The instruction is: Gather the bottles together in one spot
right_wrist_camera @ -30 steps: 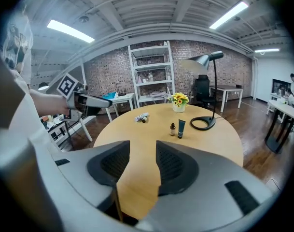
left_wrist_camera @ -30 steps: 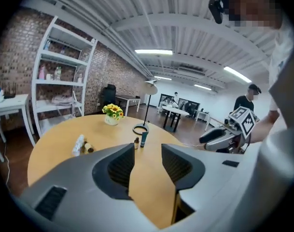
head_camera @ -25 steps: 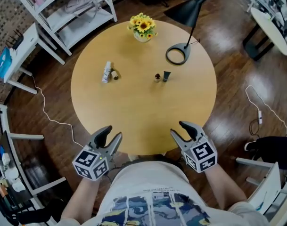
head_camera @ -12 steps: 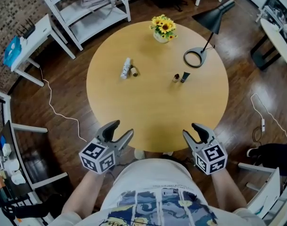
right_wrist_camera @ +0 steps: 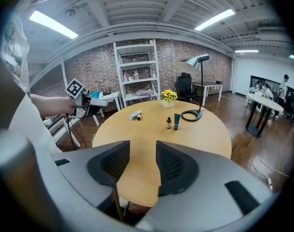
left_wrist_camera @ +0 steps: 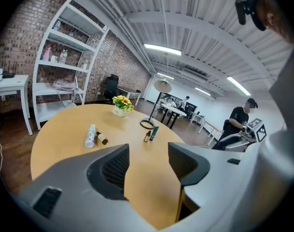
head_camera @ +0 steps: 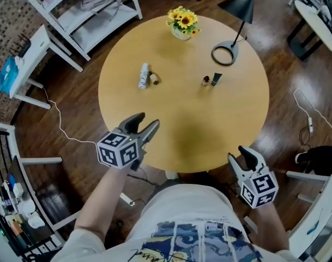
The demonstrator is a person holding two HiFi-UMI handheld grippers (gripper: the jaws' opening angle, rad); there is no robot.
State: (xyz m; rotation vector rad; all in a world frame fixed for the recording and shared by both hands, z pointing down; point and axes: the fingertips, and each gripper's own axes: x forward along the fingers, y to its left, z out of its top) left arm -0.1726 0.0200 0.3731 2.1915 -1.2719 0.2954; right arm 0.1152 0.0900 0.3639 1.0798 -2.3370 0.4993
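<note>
Ceiling [right_wrist_camera: 151, 8] shows only in gripper views; left hand-held gripper [head_camera: 147, 120], just widened, and right [head_camera: 240, 153] gape empty.

No legible text anywhere. White bottle [head_camera: 143, 75], brown bottle [head_camera: 153, 79], dropper bottle [head_camera: 206, 81] and dark tube [head_camera: 216, 78] on worktop [head_camera: 182, 119]: labels too small to read. Cubes on left gripper [head_camera: 145, 125] and right gripper [head_camera: 240, 154]: black-and-white square patterns, no letters. Shirt [head_camera: 182, 212] print illegible
</note>
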